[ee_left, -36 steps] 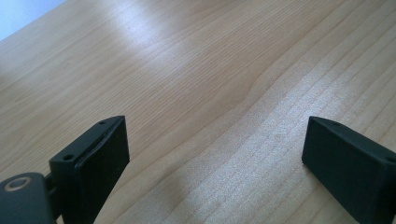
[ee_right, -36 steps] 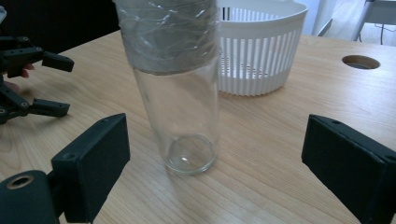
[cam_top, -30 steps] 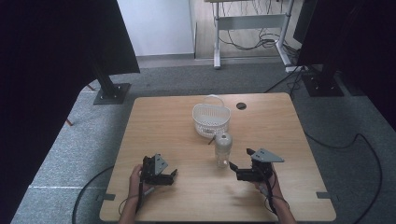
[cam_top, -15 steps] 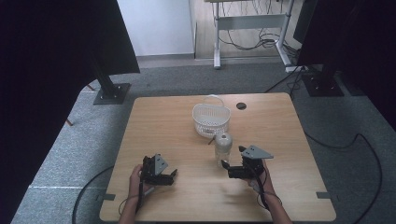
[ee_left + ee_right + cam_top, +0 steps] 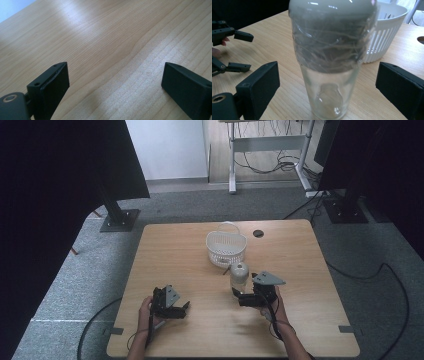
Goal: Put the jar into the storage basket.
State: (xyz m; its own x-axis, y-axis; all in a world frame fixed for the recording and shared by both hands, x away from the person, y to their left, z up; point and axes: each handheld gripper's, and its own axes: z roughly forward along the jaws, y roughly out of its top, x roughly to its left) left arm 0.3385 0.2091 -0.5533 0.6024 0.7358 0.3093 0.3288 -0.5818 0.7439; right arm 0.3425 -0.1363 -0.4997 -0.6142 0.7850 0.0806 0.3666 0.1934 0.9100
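High view first: we see the clear bottle (image 5: 239,277) standing upright on the desk (image 5: 170,260), just in front of the white basket (image 5: 226,247) and a little to its right. Our right tongs (image 5: 239,298) sit just beside the bottle on its near side, while our left tongs (image 5: 181,309) rest well apart toward the left of the desk, so the right hand is plainly the nearer one for the work in hand.

From the right gripper view the relation is clearer. The bottle (image 5: 331,57) stands dead ahead of the right tongs (image 5: 329,90), its long axis vertical, its grey rounded cap at the top and its clear lower body between the two jaws. Both jaws are spread wide and stand clear of the glassy wall on either side; we grasp nothing yet. The basket (image 5: 384,35) shows behind the bottle to the right, near it but, as far as we can tell, not touching.

The left gripper view shows the left tongs (image 5: 115,82) released too, jaws wide apart over bare wood (image 5: 105,37), holding nothing.

We judge that the coming move turns on the bottle lying straight ahead and upright between the right jaws: closing them squarely across the lower body should take it. A grip set too high, on the wrapped upper part, might tip the bottle toward the basket.
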